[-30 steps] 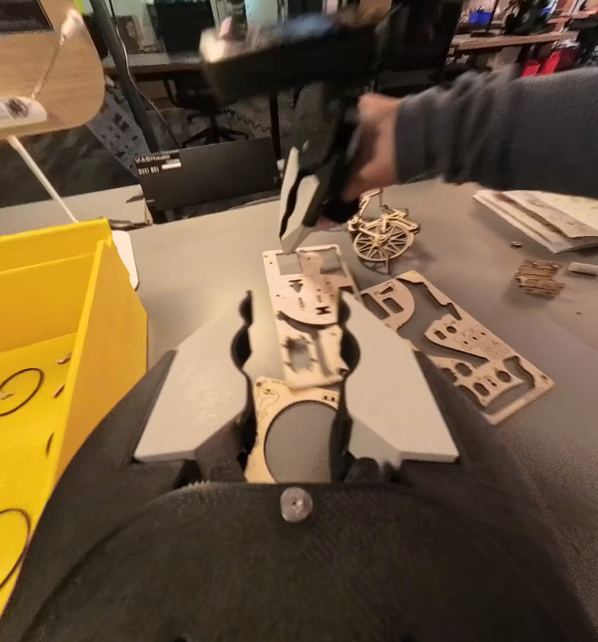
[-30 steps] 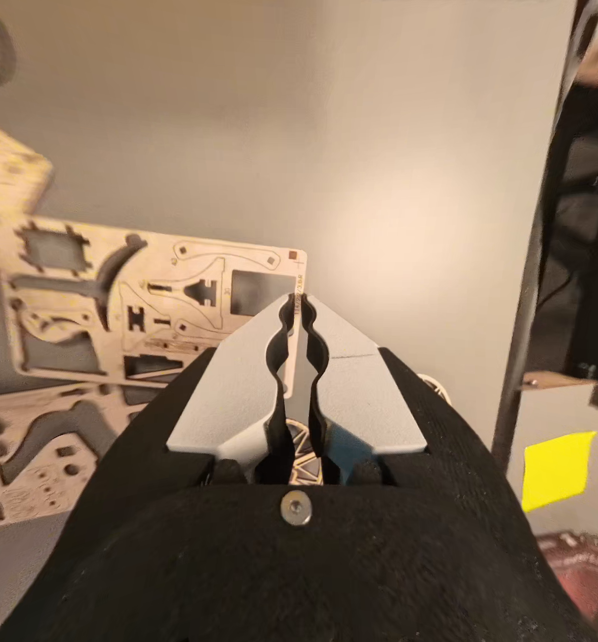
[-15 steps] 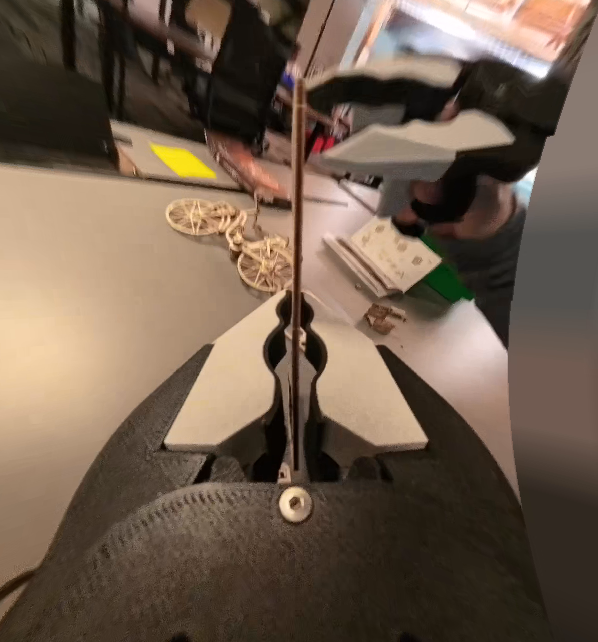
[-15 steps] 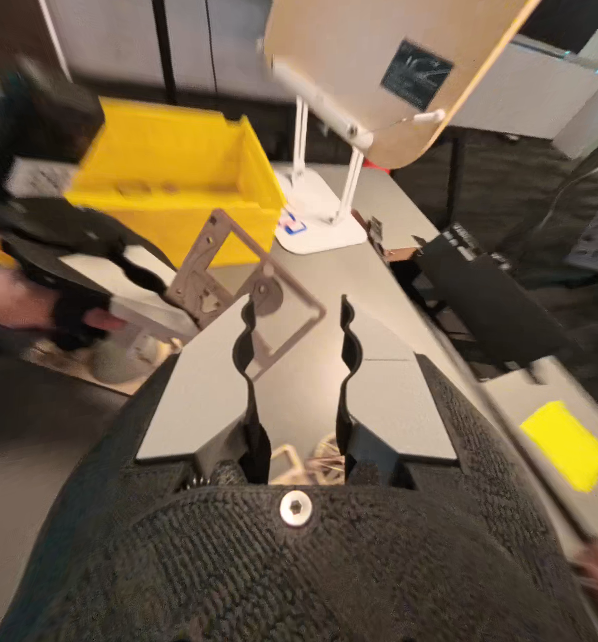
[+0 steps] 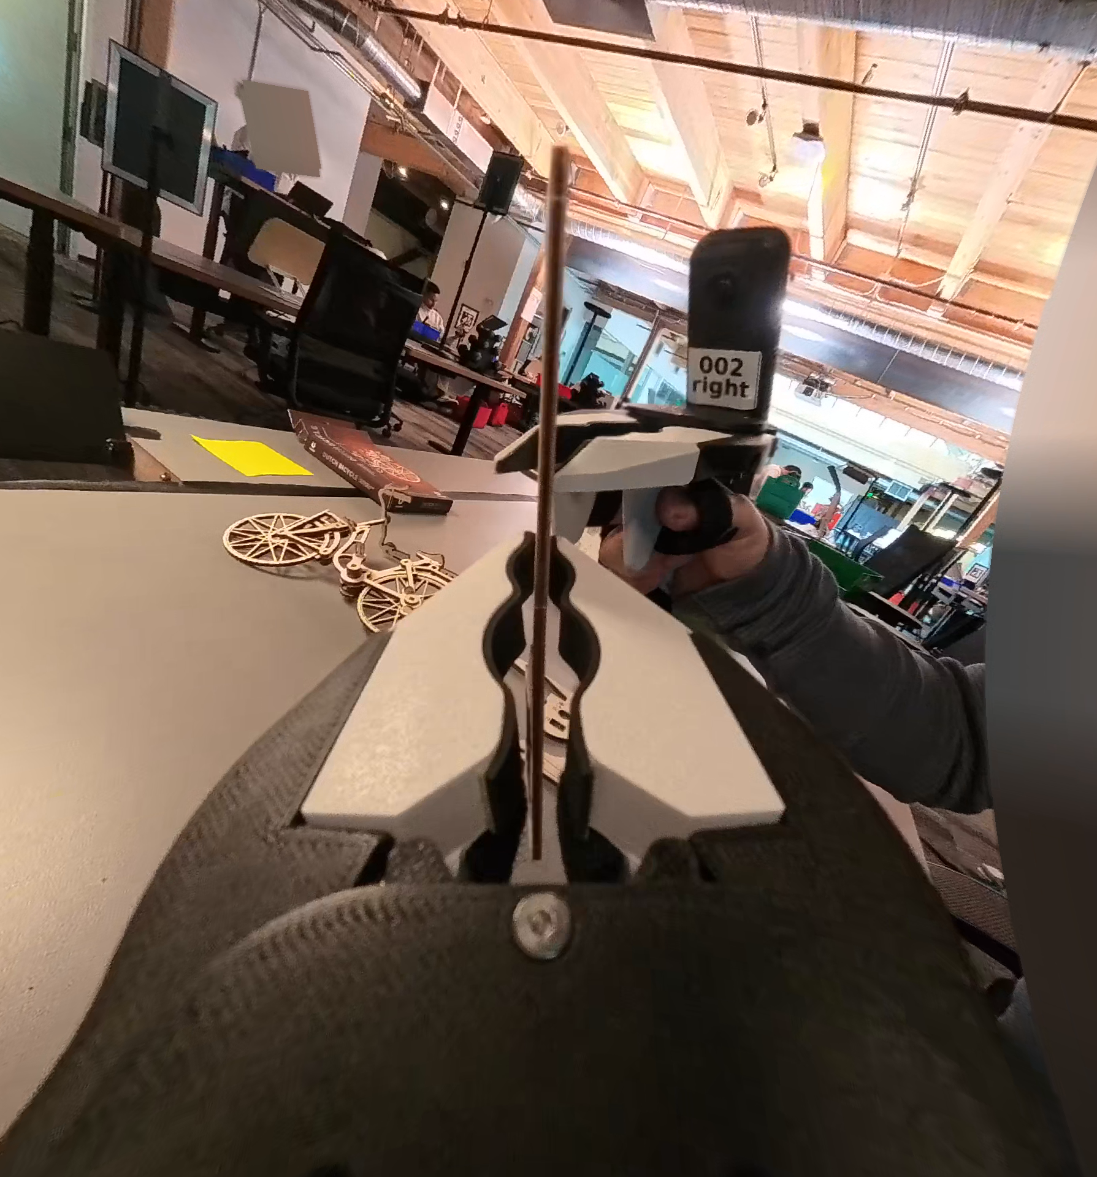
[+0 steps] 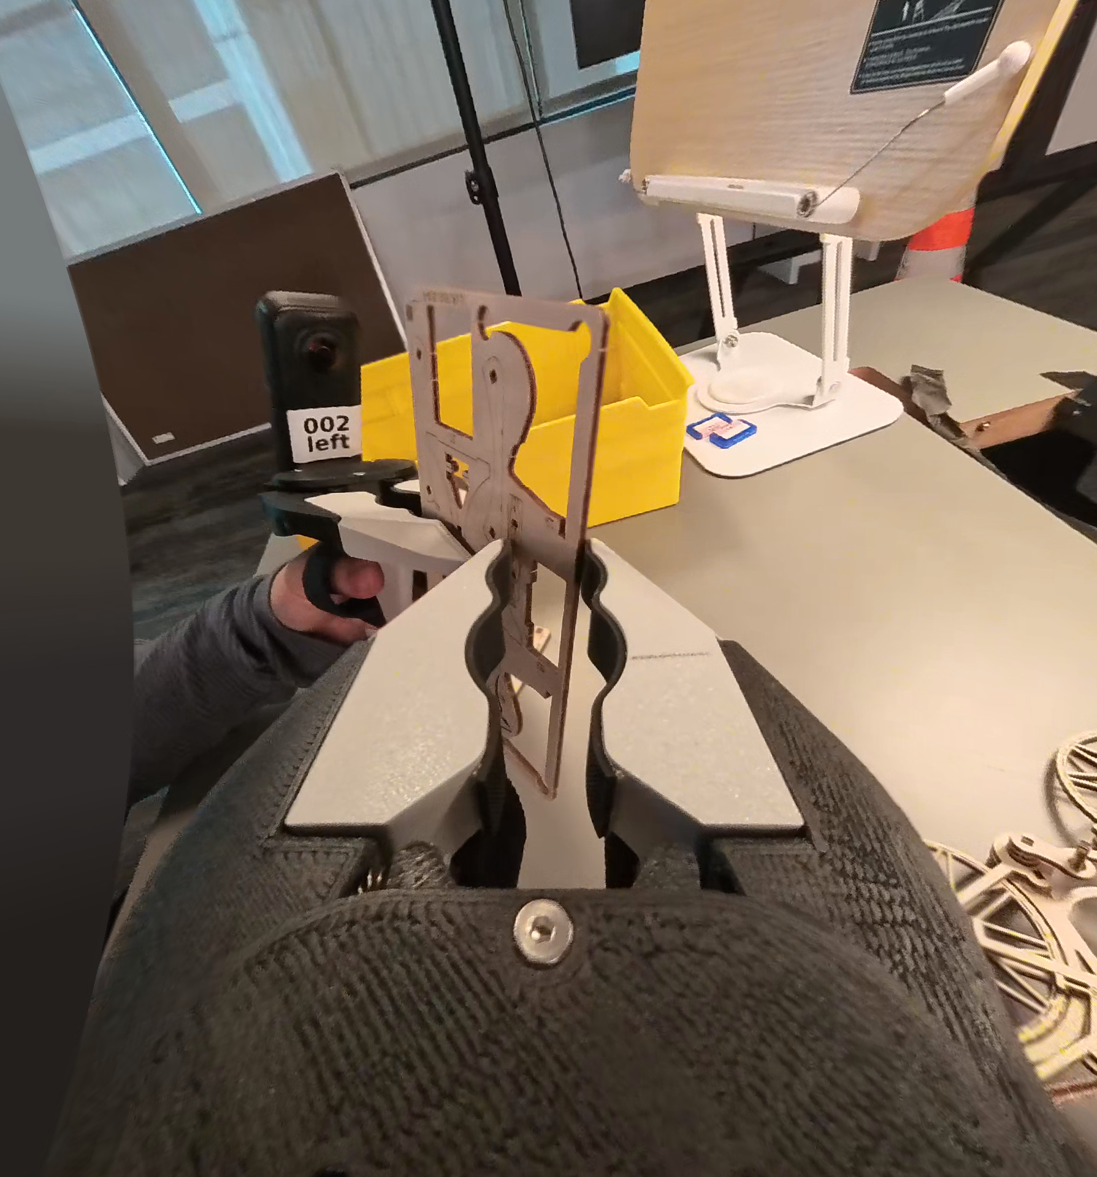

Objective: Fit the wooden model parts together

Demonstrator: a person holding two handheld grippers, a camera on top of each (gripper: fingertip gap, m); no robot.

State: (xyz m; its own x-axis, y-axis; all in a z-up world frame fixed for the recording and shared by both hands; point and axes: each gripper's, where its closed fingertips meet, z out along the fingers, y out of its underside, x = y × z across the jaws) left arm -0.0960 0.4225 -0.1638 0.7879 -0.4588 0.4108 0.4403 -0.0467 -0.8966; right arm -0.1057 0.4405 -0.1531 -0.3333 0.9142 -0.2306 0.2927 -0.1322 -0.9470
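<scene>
Wooden sheet (image 6: pixel 507 446): thin, stiff, snappable; your left hand-held gripper (image 5: pixel 536 560) clamps its edge; right hand-held gripper (image 6: pixel 542 560) gapes around it, unclosed; take solid frame.

The left gripper (image 5: pixel 540 560) pinches a thin wooden sheet (image 5: pixel 549 382) edge-on and upright above the table (image 5: pixel 119 669), a wooden bicycle model (image 5: pixel 342 560) lying beyond.

grey table (image 6: pixel 883 605) lies bare ahead; yellow bin (image 6: pixel 622 446) and white stand (image 6: pixel 788 407) block beyond.
</scene>
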